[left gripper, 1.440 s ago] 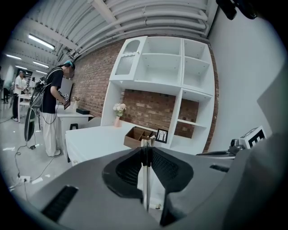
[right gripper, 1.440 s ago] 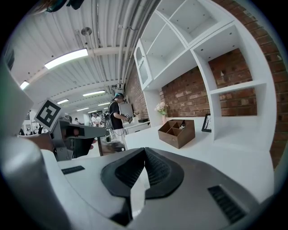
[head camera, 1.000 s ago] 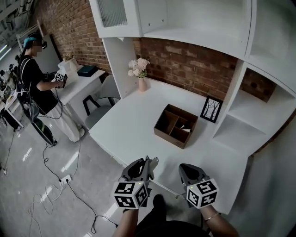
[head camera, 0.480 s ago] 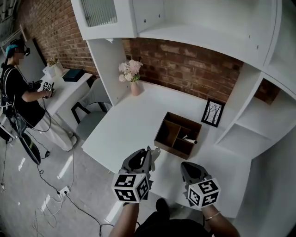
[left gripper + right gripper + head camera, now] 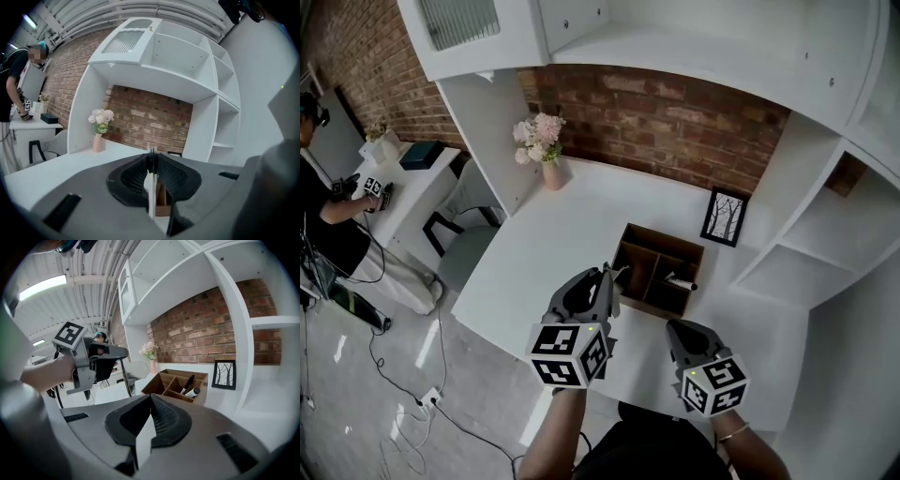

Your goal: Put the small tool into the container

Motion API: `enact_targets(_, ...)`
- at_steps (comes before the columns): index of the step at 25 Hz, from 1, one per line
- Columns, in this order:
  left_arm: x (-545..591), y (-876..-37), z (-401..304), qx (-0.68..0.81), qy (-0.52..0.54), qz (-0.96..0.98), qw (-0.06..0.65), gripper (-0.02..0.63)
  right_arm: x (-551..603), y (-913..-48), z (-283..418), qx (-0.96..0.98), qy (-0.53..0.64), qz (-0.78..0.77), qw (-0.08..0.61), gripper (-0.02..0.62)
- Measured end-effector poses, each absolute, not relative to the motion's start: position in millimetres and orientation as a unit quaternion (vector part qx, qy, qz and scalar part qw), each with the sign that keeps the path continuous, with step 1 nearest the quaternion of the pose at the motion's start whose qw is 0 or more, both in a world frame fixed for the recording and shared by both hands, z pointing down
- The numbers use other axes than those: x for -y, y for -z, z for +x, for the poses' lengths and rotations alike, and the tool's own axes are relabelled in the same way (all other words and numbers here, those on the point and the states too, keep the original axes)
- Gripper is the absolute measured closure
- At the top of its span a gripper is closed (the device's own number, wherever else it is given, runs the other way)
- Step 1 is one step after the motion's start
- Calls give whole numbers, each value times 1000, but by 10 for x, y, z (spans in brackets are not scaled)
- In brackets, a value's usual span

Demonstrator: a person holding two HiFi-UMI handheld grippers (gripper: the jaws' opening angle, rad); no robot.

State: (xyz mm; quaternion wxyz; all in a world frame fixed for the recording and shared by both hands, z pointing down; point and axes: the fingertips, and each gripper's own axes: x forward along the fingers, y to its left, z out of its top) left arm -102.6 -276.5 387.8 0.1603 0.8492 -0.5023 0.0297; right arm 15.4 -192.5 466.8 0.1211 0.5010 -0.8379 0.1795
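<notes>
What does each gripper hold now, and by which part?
The left gripper is shut on the small tool, pinching its flat sides; a pale end sticks out past the tips. The right gripper holds nothing.

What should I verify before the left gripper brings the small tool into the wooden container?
1. small tool clamped in the left gripper: ok.
2. container upright, top open: ok.
3. Free compartment for the tool: ok; a marker lies in one only.
4. right gripper shut, empty, off to the side: ok.
5. Tool tip above the container: cannot tell.
</notes>
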Motion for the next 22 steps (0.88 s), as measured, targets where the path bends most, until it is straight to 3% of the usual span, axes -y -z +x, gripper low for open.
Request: enact_targets(22,3446,-4135,-447,465,-69,870,147,534,2314,-4820,480,820,-207,522,110,591)
